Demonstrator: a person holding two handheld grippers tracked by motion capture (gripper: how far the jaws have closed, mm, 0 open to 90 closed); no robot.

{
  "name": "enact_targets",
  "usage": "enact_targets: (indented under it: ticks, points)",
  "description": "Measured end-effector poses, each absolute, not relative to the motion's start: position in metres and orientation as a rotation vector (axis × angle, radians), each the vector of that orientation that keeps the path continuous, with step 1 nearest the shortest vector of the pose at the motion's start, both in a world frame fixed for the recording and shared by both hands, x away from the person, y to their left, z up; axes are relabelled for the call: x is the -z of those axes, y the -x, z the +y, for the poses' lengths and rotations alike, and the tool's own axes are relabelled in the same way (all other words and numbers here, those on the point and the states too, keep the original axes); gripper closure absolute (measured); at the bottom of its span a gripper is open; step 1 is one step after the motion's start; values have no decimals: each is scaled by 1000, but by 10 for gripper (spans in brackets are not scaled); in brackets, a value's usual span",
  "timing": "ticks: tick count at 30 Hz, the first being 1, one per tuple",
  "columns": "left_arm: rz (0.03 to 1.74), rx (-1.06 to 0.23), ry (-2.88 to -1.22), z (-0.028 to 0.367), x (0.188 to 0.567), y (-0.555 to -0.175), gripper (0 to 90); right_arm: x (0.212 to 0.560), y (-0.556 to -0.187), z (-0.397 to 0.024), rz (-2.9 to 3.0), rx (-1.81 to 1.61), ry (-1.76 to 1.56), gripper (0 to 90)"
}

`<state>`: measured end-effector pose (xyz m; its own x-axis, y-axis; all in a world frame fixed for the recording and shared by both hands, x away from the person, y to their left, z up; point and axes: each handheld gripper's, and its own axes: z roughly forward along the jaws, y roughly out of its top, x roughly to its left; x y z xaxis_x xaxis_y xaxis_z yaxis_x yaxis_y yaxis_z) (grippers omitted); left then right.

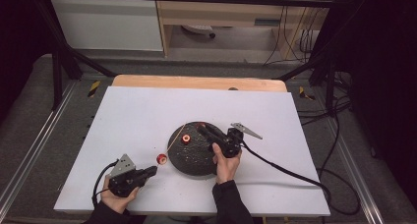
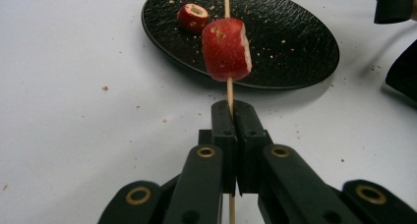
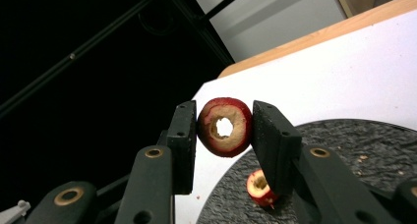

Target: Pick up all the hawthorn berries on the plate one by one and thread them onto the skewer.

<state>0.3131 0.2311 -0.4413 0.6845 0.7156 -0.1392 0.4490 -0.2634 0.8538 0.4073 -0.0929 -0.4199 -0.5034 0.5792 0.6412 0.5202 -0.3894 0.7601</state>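
Between the right gripper's [image 3: 223, 128] jaws, 1 cored red fruit ring [image 3: 225, 127] is being pinched by its skin sides above the black plate [image 3: 344, 145]; it is looking light, soft and easily crushed. Pressed fully together, the left gripper [image 2: 235, 117] is clamping the thin, brittle skewer [image 2: 229, 94], which is carrying 1 ring [image 2: 226, 49] just off the plate, while 1 more [image 2: 192, 16] is lying on it: 3 rings, 1 skewer, 1 plate.

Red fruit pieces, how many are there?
3. One red fruit piece is threaded on the skewer pinched by the left tool. One is squeezed in the right tool. One lies on the black plate.
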Motion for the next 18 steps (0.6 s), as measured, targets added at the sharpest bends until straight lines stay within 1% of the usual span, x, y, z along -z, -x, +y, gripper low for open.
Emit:
enact_targets:
  ticks: [18]
  points:
    - [915,-353,-1886,219,440,-311,881,420,-411,-92,1551,-2156,-1547,636]
